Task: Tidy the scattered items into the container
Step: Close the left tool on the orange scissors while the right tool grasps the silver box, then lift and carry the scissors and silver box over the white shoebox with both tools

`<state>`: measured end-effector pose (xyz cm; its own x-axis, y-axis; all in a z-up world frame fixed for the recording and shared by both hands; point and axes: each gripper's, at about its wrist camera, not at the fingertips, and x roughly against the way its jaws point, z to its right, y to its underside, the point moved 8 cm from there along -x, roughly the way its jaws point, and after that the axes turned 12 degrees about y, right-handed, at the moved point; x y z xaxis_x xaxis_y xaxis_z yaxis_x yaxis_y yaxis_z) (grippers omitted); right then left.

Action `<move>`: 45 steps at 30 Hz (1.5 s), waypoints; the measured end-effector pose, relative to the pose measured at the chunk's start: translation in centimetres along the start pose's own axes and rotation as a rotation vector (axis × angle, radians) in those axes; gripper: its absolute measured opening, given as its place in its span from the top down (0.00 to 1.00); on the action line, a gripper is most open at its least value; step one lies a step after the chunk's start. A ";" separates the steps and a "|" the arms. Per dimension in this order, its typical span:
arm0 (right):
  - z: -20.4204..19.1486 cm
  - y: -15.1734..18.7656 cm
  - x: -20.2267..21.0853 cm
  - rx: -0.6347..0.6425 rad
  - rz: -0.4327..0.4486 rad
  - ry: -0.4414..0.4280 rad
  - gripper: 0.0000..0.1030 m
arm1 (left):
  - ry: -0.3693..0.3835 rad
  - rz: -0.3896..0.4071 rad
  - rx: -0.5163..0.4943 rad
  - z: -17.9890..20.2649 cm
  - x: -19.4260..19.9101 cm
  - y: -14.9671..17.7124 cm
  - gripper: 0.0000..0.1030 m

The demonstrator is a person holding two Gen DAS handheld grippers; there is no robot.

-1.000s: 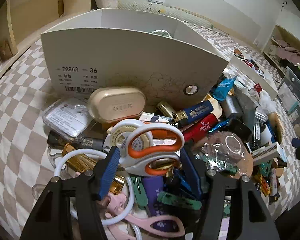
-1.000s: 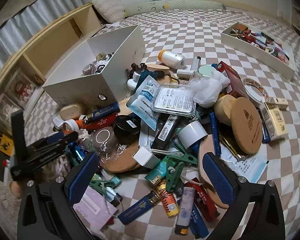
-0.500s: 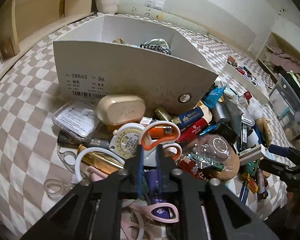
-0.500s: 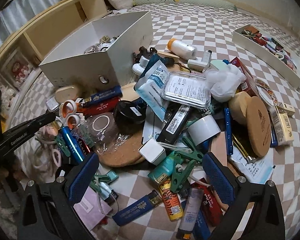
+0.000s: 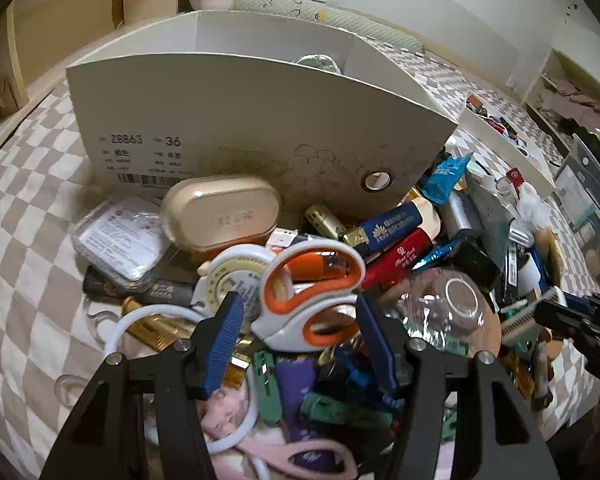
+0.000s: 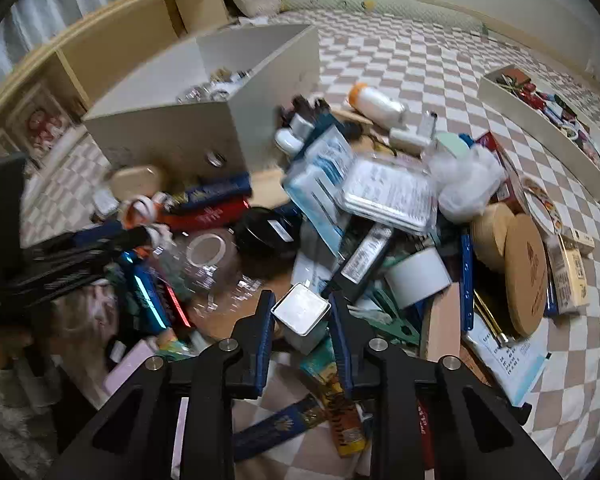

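A heap of small items lies on the checkered mat in front of a white shoebox (image 5: pixel 260 120), also seen in the right wrist view (image 6: pixel 172 132), with a few things inside. White scissors with orange handles (image 5: pixel 308 308) lie on the heap between the fingers of my left gripper (image 5: pixel 300 340). Its jaws are opening and the pads stand off the scissors. My right gripper (image 6: pixel 300 322) is shut on a small white cube (image 6: pixel 300 308) near the heap's front edge. The right gripper's tip shows at the right of the left view (image 5: pixel 572 316).
Around the scissors lie a beige case (image 5: pixel 220 212), a tape measure (image 5: pixel 232 280), blue and red lighters and clips. A tape roll (image 6: pixel 416 280), cork lids (image 6: pixel 524 272) and a shallow white tray (image 6: pixel 548 120) lie to the right. A wooden shelf (image 6: pixel 120 40) stands behind the box.
My left jaws closed narrow half a second ago and have spread again around the scissors. My right jaws went from wide open to shut on the white cube.
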<state>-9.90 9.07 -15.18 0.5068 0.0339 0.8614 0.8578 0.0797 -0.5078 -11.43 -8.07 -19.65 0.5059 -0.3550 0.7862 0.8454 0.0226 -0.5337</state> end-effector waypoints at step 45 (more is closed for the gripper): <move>1.2 -0.8 3.2 -0.100 0.053 -0.096 0.74 | 0.059 0.166 0.011 1.7 8.3 -0.2 0.47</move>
<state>-9.02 10.28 -12.00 0.5447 0.1311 0.8283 0.8370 -0.0237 -0.5467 -7.12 -9.46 -12.49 0.6280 -0.4000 0.6675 0.7530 0.0957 -0.6511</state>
